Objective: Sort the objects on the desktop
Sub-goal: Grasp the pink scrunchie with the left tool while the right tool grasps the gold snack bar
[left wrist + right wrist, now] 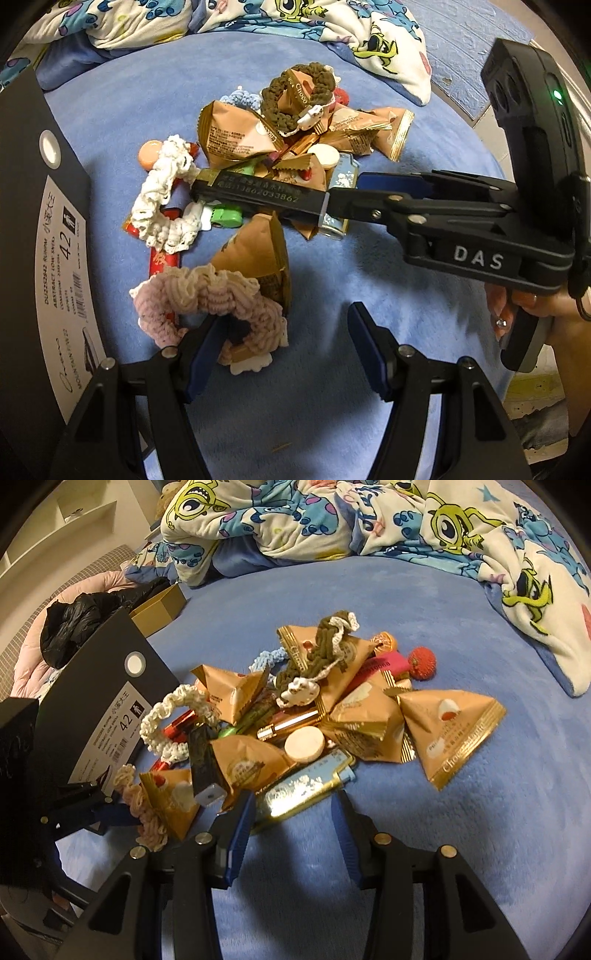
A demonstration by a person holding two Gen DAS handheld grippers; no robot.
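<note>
Pink crocheted scrunchie, ruffled and cream-edged, lies on tan wrappers.

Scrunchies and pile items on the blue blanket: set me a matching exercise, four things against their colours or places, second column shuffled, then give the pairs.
Things:
1. Scrunchie by the left gripper fingers
2. Scrunchie on top of the snack packets
3. Spiky ball
4. Shoe box

Colour or place:
A. Red, at the far right edge of the pile
B. Olive-brown
C. Black, left of the pile
D. Pale pink

Pairs:
1-D: pink scrunchie
2-B: brown scrunchie
3-A: ball
4-C: shoe box
</note>
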